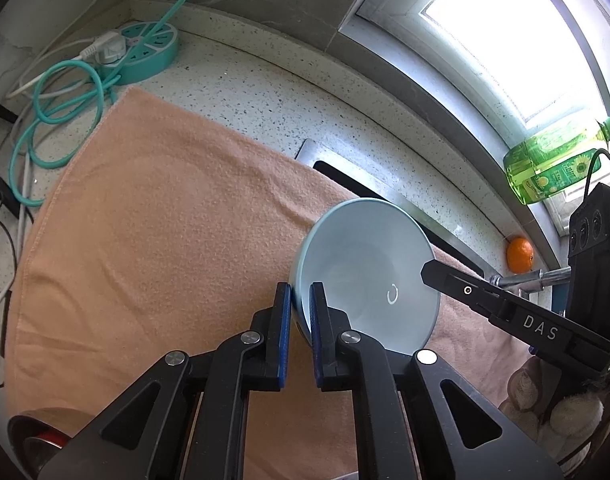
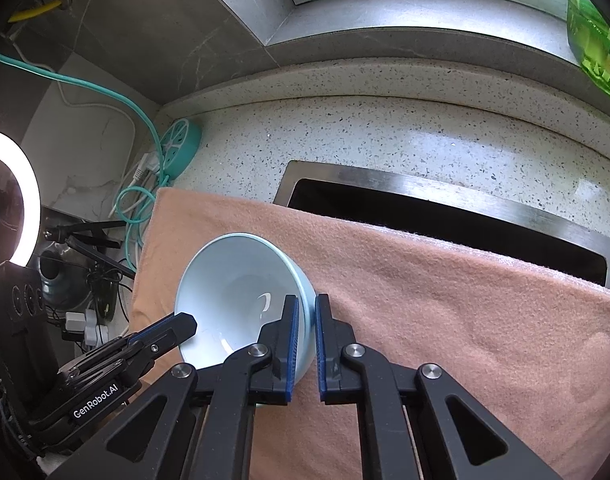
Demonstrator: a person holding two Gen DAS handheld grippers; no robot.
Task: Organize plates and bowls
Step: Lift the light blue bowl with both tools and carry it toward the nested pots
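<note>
Bowl (image 1: 365, 276) and tongs meet at two opposite points of the rim, and this is the relation on which the coming move depends: we hold one pale blue bowl between both tools, so neither hand is nearer than the other. Our left gripper (image 1: 301, 300) is clenched on the wall of the bowl at its left side, one blue pad outside and one inside, and the bowl opens to the right of these fingers. Our right gripper (image 2: 305, 312) is clenched in the same way on the opposite side, and from it the bowl (image 2: 241, 292) lies to the left. The bowl is tilted, its mouth turned toward us, and it is over the orange towel (image 1: 153, 216) (whether its foot touches the cloth we cannot tell). Both hands point steeply downward and a little toward each other. Beyond the fingertips of the right gripper the towel covers part of the sink (image 2: 445, 200). We judge that the two hands must travel together and keep the same distance, otherwise the rim may slip from one pair of pads.
</note>
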